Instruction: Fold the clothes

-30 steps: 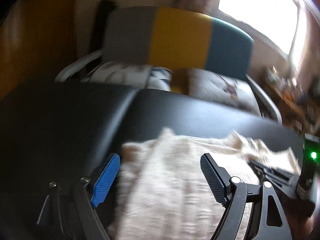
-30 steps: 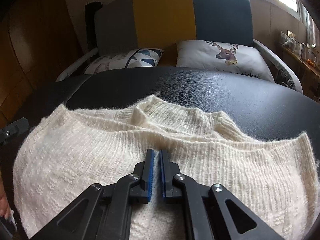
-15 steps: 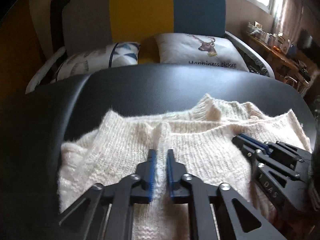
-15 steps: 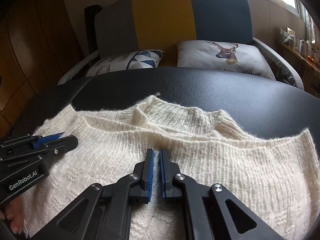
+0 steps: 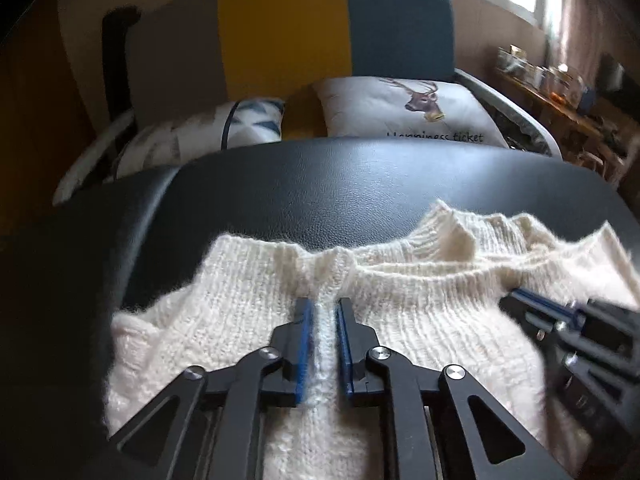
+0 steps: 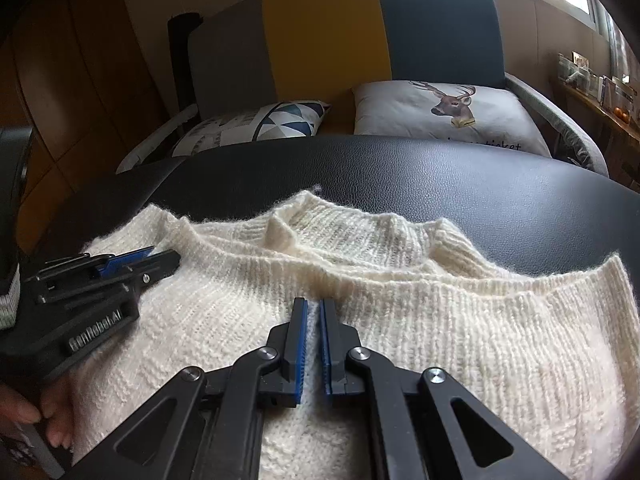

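Knitwear is my main worry: the cream sweater (image 6: pixel 400 320) lies spread on the black desk (image 6: pixel 400 172), reaching from under both tongs out ahead of them to its collar. My left tongs (image 5: pixel 324 312) have just been closing and then easing apart a little, and they pinch a raised ridge of knit near the shoulder; I judge that grip thin, so a pull could let the wool slide out or stretch the stitches. My right tongs (image 6: pixel 314 312) sit closed, with a sliver of knit seemingly between the pads. If the two lift unevenly, I expect the fold to skew. The blue fingertips (image 6: pixel 128 258) could also snag loose yarn.
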### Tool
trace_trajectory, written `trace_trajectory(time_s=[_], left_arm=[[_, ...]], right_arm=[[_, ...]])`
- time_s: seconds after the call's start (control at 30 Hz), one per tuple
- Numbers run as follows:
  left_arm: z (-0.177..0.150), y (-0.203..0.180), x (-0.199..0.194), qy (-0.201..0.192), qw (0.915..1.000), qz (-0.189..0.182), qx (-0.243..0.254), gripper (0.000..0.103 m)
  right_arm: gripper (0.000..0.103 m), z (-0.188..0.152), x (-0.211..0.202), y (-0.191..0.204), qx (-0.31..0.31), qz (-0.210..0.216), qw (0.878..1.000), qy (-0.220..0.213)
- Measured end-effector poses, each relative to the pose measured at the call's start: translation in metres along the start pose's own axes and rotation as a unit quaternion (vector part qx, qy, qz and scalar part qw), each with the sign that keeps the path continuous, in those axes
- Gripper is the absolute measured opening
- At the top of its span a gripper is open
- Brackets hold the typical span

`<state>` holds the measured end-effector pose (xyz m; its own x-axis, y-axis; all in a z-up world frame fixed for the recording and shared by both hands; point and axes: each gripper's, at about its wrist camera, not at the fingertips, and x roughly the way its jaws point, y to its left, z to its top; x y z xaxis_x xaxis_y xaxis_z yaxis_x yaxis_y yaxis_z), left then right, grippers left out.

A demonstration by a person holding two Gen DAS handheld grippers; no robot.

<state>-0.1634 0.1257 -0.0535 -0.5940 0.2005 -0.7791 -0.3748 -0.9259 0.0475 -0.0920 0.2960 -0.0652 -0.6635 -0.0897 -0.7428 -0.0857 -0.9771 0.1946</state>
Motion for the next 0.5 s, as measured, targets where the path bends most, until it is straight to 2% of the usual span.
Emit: trace_trajectory(time_s=[0.07,0.13,0.17,0.27,0.37,0.5], left_arm=[[0.002,0.006,0.0,0.004,0.9998,-0.014,-0.012,0.02],[0.002,0.015,-0.003,0.012,0.9992,-0.03,-0.024,0.027],[0.002,0.02,-0.005,0.016,0.9989,-0.035,-0.027,0.035],[-0.002,0.045,-0.021,0.0,0.9983,-0.028,-0.052,0.049],[-0.012,0.063,-0.023,0.0,0.9971,-0.016,-0.074,0.051],[-0.024,0.053,-0.024,-0.018,0.9996,0.013,-0.02,0.051]], right_arm=[[0.004,0.0,0.0,0.0,0.0,0.0,1.0,0.0],[0.004,0.0,0.0,0.001,0.001,0.001,1.0,0.0],[0.004,0.0,-0.001,0.0,0.001,0.002,1.0,-0.001],[0.004,-0.001,-0.001,0.0,0.002,0.003,1.0,-0.001],[0.004,-0.002,-0.001,0.0,0.002,0.003,1.0,-0.001],[0.004,-0.002,-0.001,-0.001,0.001,0.003,1.0,-0.001]])
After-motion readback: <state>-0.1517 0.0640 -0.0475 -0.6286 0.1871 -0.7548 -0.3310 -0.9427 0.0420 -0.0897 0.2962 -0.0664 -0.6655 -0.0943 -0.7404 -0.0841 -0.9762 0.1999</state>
